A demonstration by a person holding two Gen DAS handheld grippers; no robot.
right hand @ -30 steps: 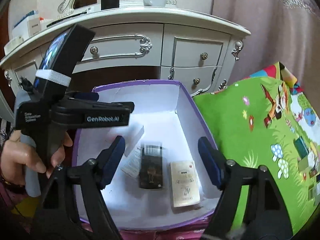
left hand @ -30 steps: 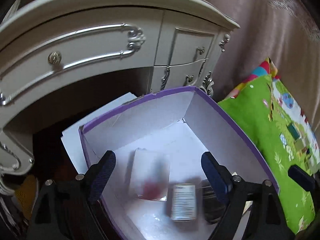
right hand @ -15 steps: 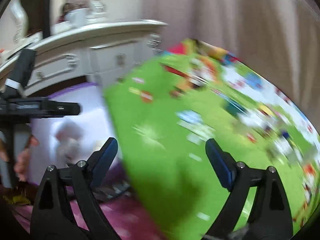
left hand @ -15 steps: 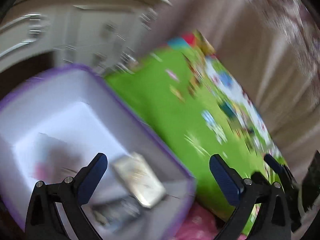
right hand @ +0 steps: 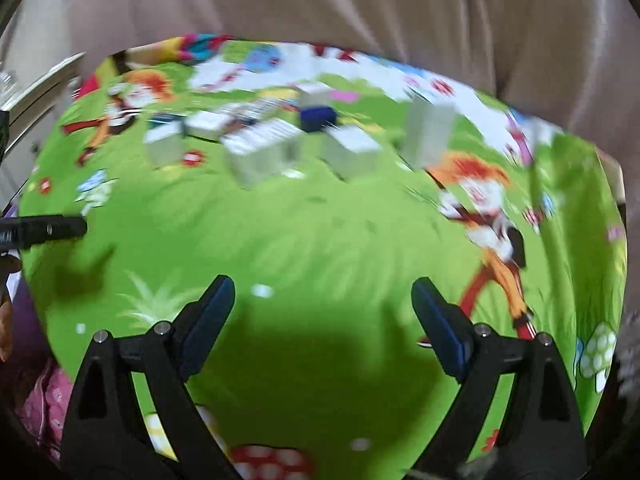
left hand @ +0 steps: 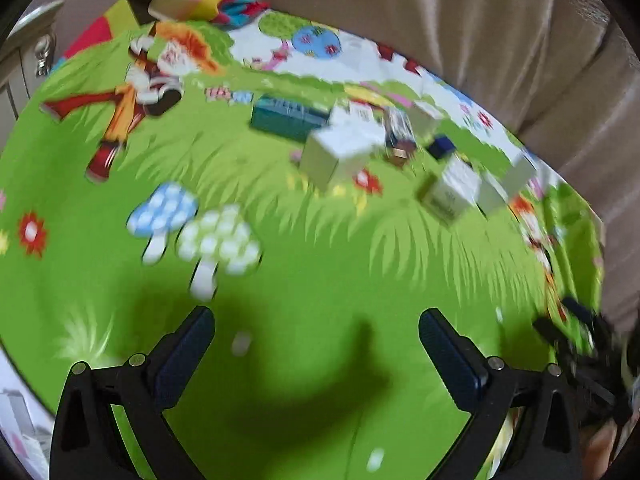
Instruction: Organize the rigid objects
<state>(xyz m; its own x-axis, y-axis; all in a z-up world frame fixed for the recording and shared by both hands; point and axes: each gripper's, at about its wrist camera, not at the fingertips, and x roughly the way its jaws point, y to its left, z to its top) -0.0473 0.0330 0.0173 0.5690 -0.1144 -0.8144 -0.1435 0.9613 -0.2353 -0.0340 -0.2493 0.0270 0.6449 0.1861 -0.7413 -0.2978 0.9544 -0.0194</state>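
1. A beige curtain [left hand: 460, 20] is seen hanging behind everything, filling the top of both views.
2. A green cartoon play mat [left hand: 300, 248] is being shown spread across most of each frame, printed with mushrooms, flowers and a red-haired figure; both views are being smeared by motion blur.
3. Small boxes are lying clustered toward the far part of the mat: a teal box [left hand: 288, 118], a white box [left hand: 340, 152] just beside it, a white printed carton [left hand: 452, 188] further right, and a dark blue box [right hand: 318, 118] among blurred white ones.
4. The left gripper [left hand: 316, 346] is being held over bare mat, fingers spread wide, nothing between them.
5. The right gripper [right hand: 322, 318] is likewise being held wide apart and empty, well short of the boxes.
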